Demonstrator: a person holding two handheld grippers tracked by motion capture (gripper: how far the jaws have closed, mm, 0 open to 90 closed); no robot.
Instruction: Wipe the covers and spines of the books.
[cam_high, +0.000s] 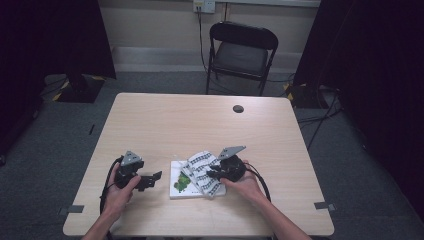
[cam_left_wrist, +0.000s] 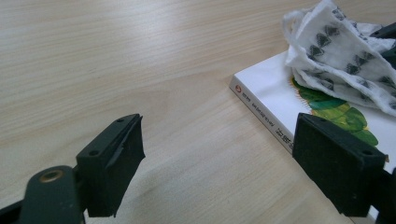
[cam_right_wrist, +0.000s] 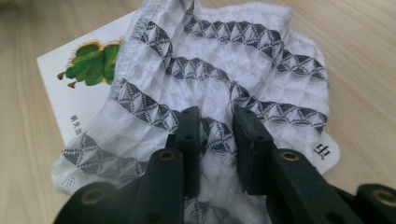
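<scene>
Right gripper view had it close up: the right gripper (cam_right_wrist: 215, 140) sat with its jaws drawn nearly together, a fold of the cloth (cam_right_wrist: 219, 74) pinched between them. The cloth spread away toward 12 o'clock, its dark bands running across from 9 to 3. Beneath it lay the book (cam_right_wrist: 70, 98), poking out at 10 o'clock with its green picture showing.

In the high view the right gripper (cam_high: 216, 172) was right on the cloth (cam_high: 202, 170), which covered the right half of the book (cam_high: 177, 186). The left gripper (cam_high: 152, 179) waited on the table (cam_high: 200, 125) at 9 o'clock of the book, a short gap off, pointing at it.

In the left gripper view its jaws stood wide apart with nothing between them, and the book (cam_left_wrist: 275, 98) lay ahead at 2 o'clock, spine facing them, cloth (cam_left_wrist: 336, 51) heaped beyond it.

So the right hand was the nearer one by far. My read: any lift goes up and to 3 o'clock, clear of the book.
</scene>
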